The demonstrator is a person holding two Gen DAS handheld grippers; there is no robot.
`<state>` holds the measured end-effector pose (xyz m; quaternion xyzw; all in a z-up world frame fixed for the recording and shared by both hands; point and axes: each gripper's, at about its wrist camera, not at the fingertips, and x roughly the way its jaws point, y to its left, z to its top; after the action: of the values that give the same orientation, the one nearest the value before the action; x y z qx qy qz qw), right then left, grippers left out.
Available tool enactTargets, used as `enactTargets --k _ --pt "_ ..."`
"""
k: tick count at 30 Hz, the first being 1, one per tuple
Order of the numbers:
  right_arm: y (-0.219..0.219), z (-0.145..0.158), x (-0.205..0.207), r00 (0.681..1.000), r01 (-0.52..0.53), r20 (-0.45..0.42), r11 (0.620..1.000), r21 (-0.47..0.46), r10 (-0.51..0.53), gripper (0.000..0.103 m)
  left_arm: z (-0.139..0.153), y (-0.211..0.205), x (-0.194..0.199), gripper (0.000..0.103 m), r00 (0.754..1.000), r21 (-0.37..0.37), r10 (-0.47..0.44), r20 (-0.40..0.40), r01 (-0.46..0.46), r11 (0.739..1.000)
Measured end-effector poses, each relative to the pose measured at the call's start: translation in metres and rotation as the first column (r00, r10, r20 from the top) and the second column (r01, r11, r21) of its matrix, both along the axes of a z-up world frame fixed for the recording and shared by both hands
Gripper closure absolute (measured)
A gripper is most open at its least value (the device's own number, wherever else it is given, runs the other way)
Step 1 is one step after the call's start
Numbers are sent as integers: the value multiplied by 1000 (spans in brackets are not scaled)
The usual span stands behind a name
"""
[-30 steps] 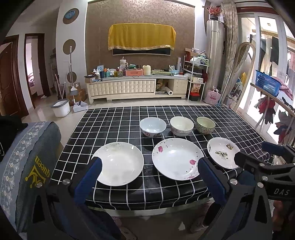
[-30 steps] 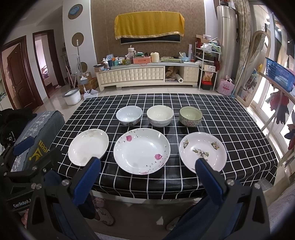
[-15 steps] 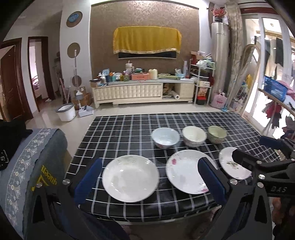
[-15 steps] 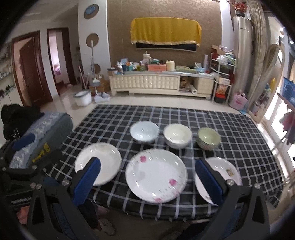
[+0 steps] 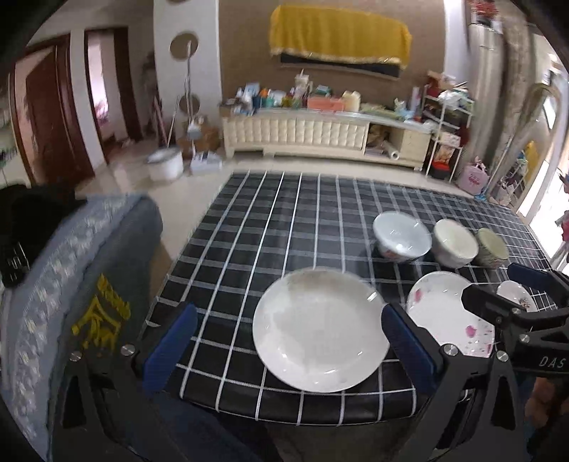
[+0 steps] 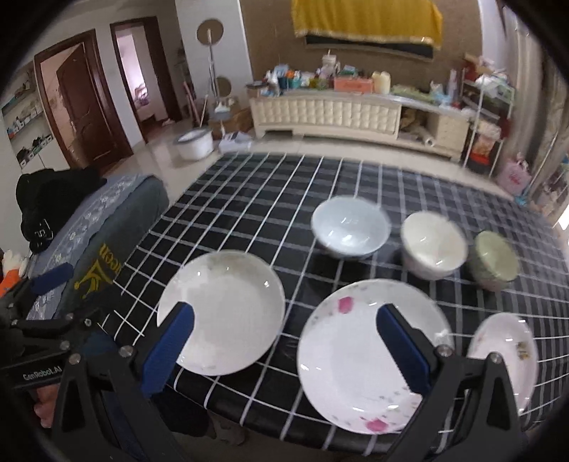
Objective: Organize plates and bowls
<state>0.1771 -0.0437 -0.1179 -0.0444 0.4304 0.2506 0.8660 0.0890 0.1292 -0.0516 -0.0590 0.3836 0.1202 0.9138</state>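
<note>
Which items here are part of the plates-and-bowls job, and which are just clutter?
Job items, all on the checked table:
plain white plate, pink-flower plate, small leaf-print plate, pale blue bowl, cream bowl, green bowl.

Just lying about:
grey cushion, white bucket, cluttered sideboard, yellow cloth.

Bright daylight from the right, motion blur, dark fisheye corners
</note>
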Motion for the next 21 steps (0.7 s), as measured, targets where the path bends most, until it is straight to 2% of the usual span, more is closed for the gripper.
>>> enactTargets --k 4,9,10,11,12,15,21 --pt "15 -21 7 999 -34 -25 999 -23 34 5 -33 22 11 0 997 -32 38 -62 -40 999" --pt "24 -40 22 998 -47 -52 998 -46 45 22 -65 43 29 1 991 -71 46 -129 -56 996" --pt "26 -44 25 997 -47 -57 998 -52 44 26 -70 45 31 2 989 -71 47 -142 -58 996" --pt "28 -48 28 996 -52 -72 997 -52 48 28 -75 46 34 8 987 -71 49 -150 -60 996" --pt "29 -51 31 995 -55 -86 997 -49 51 29 -80 48 36 15 986 -75 46 -161 -59 995" --pt "37 -64 36 990 -69 -124 996 -60 61 30 -97 54 43 25 979 -104 32 -200 -53 993" --pt "45 -83 44 983 -70 -176 994 -88 54 35 -121 67 51 25 966 -129 55 -252 -90 988"
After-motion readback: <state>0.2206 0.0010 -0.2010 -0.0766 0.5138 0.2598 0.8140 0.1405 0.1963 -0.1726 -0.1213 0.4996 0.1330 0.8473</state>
